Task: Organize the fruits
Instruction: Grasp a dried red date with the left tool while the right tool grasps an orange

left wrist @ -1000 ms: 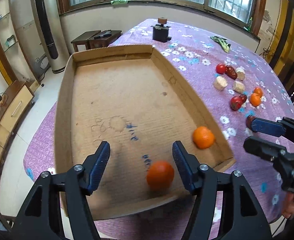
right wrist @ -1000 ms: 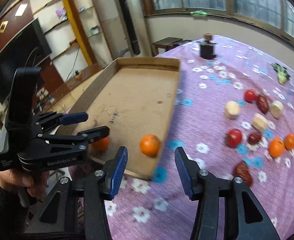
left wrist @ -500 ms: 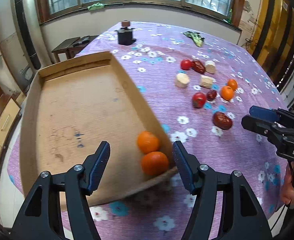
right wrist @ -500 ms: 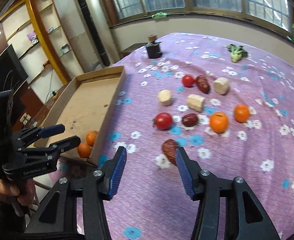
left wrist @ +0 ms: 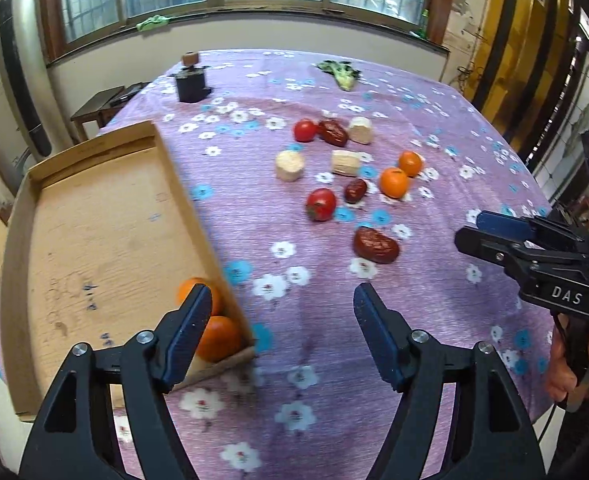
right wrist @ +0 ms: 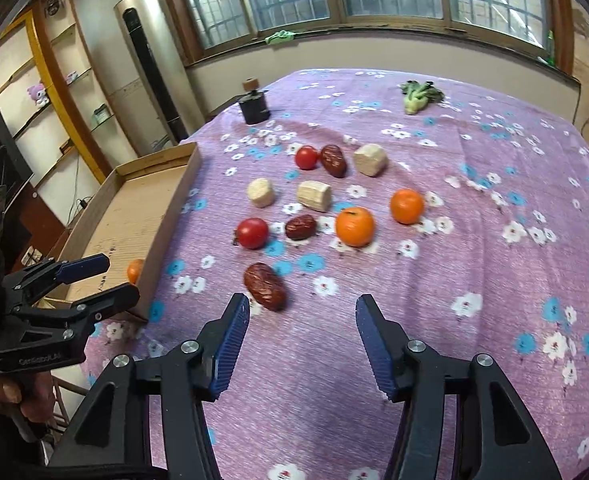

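Note:
A cardboard tray [left wrist: 94, 216] lies at the table's left, with two oranges [left wrist: 218, 336] in its near right corner. My left gripper [left wrist: 278, 312] is open and empty, over the cloth just right of that corner. My right gripper [right wrist: 300, 320] is open and empty, above the cloth near a large red date [right wrist: 264, 286]. On the purple cloth lie two more oranges [right wrist: 354, 226], two tomatoes [right wrist: 252, 233], two smaller dates [right wrist: 300, 227] and three pale chunks [right wrist: 314, 196]. The right gripper also shows at the right of the left wrist view [left wrist: 490, 228].
A black grinder [right wrist: 254, 106] and a green vegetable [right wrist: 416, 96] sit at the table's far side. The tray [right wrist: 134, 224] hangs over the table's left edge. A low wooden table [left wrist: 102, 106] and a standing air conditioner [right wrist: 150, 64] are beyond.
Both grippers have swung right, away from the tray toward the loose fruit. The two oranges came to rest together in the tray's near right corner.

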The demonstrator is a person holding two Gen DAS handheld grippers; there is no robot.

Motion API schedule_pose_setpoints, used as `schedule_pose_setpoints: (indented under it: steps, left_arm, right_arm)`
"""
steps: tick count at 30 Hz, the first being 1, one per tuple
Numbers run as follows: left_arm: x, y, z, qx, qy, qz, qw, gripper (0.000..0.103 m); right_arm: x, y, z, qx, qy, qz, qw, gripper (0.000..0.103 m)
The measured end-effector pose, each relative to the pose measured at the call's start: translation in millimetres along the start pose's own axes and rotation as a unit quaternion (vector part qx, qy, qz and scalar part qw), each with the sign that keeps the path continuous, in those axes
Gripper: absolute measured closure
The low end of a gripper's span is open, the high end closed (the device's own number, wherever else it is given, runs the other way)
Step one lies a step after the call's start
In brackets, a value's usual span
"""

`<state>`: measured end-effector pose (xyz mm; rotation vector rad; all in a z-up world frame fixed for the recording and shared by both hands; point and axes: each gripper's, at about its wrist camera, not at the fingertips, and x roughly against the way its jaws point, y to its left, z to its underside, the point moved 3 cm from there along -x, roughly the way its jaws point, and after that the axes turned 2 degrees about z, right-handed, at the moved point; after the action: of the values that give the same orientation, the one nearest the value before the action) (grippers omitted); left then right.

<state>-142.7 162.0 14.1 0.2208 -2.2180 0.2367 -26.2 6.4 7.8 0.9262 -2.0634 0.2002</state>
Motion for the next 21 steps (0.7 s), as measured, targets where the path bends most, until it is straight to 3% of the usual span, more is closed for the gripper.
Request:
schedule_pose_setpoints:
  steps: [12,21]
  left_arm:
    - [-25.1,-44.8,-6.5,-0.029,0.019,0.039,0.9987,0.03]
    - [-64.7,-60.4,-19.9,-0.043,0.043,0.049,0.997,0.03]
  right_arm:
    - [-9.0,-22.0,-1.8,-0.021,-0.001,0.001,1.0,0.046]
    - [-50.1,-30.9,-23.3,-0.015,0.013,-0.007,1.0,0.047]
